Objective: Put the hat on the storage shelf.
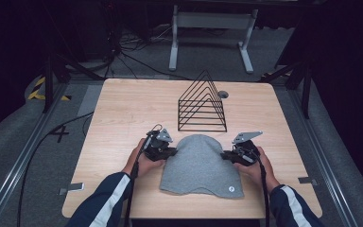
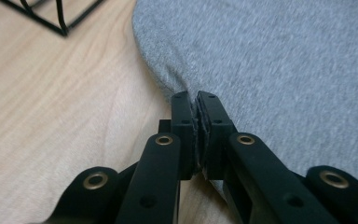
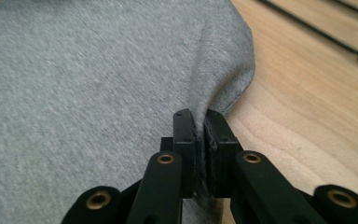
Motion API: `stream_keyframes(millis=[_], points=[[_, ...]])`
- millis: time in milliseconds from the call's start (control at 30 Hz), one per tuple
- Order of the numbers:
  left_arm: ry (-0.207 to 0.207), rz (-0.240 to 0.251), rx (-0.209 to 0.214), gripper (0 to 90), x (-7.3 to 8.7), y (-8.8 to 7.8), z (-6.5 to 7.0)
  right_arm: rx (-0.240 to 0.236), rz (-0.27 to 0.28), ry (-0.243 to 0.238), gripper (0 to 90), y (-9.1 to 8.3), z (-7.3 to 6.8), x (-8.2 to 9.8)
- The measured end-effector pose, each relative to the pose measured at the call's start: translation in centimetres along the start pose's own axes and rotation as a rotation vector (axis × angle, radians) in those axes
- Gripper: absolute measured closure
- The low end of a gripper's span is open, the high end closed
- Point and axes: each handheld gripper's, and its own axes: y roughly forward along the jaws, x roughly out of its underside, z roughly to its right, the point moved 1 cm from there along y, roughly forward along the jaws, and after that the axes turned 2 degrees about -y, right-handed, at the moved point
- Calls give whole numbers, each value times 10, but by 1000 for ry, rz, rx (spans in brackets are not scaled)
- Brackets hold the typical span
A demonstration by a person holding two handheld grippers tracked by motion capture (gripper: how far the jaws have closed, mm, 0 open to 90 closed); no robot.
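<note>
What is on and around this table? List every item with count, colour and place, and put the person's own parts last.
beanie: one, grey, flat on the near middle of the table, small round tag at its near right corner.
wire rack: one, black, triangular, standing on the table just beyond the beanie.
table: one, light wood, centre of the high view.
white frame: one, on the floor beyond the table.
cables: several, black, on the floor beyond the table's far left.
left gripper: one, black, shut on the beanie's left edge.
right gripper: one, black, shut on the beanie's right edge.
sleeves: two, dark blue with a white stripe, at the near edge.
</note>
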Motion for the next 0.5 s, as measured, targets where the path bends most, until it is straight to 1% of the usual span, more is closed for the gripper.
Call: stream_keyframes(millis=[33, 67, 167, 200, 233, 267, 300, 333, 367, 400, 467, 500], points=[[21, 12, -11, 866, -4, -6, 3, 8, 21, -13, 852, -7, -2, -3], [24, 18, -14, 867, -5, -9, 4, 14, 34, -23, 853, -11, -3, -4], [44, 57, -22, 867, -11, -21, 8, 26, 73, -35, 854, -24, -6, -9], [44, 57, -22, 867, -11, -21, 8, 26, 73, -35, 854, -24, -6, -9], [63, 66, -32, 868, -15, -27, 10, 35, 97, -43, 854, -33, -8, -12], [73, 76, -39, 868, -16, -30, 12, 35, 97, -43, 854, -33, -8, -12], [77, 78, -36, 868, -18, -33, 14, 45, 113, -59, 854, -40, -9, -16], [82, 85, -40, 868, -19, -35, 15, 49, 119, -63, 854, -43, -10, -17], [110, 91, -48, 868, -24, -41, 17, 53, 124, -73, 854, -47, -10, -19], [110, 91, -48, 868, -24, -41, 17, 53, 124, -73, 854, -47, -10, -19], [118, 108, -52, 868, -30, -47, 19, 64, 137, -85, 854, -54, -11, -23], [128, 106, -56, 869, -33, -49, 18, 70, 142, -91, 854, -57, -12, -25]])
